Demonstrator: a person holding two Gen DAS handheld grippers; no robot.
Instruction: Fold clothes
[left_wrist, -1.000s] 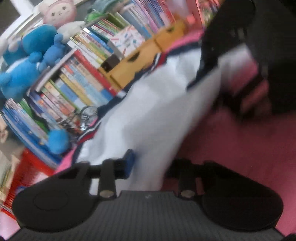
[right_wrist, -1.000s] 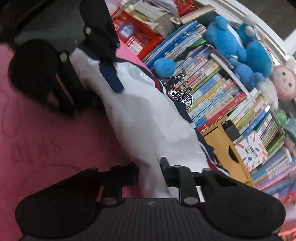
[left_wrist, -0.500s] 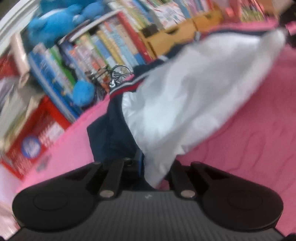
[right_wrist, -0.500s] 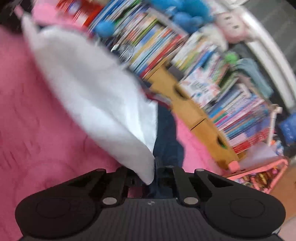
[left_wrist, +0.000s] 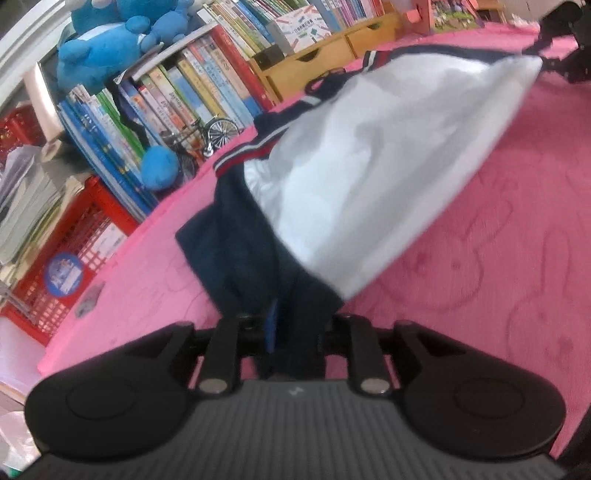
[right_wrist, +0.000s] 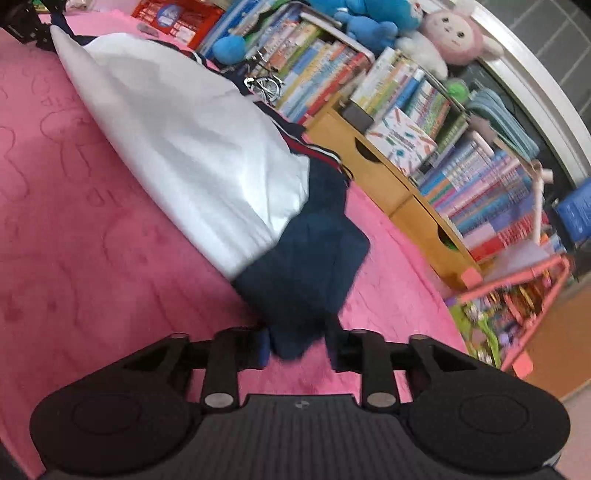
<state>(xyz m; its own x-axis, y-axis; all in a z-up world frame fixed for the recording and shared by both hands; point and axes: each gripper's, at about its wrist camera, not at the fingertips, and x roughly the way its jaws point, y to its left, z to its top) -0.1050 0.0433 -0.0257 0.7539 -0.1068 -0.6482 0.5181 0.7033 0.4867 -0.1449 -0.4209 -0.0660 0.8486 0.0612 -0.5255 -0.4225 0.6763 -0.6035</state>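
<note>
Your left gripper (left_wrist: 295, 332) is clamped on navy cloth at the bottom centre, and your right gripper (right_wrist: 297, 345) grips the jacket's (right_wrist: 192, 155) other navy end the same way. The jacket lies stretched between them across the pink blanket (right_wrist: 74, 258), white lining up. It looks light, limp and slick, so hold hems and seams, not loose lining. Upper right, the wooden drawer box (right_wrist: 384, 173) carries books (right_wrist: 480, 184); the red crate (left_wrist: 62, 266) sits left, contents unclear.

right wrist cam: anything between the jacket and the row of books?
Mostly bare pink blanket. Near the far end a small model bicycle and a blue plush ball sit between the jacket and the books.
</note>
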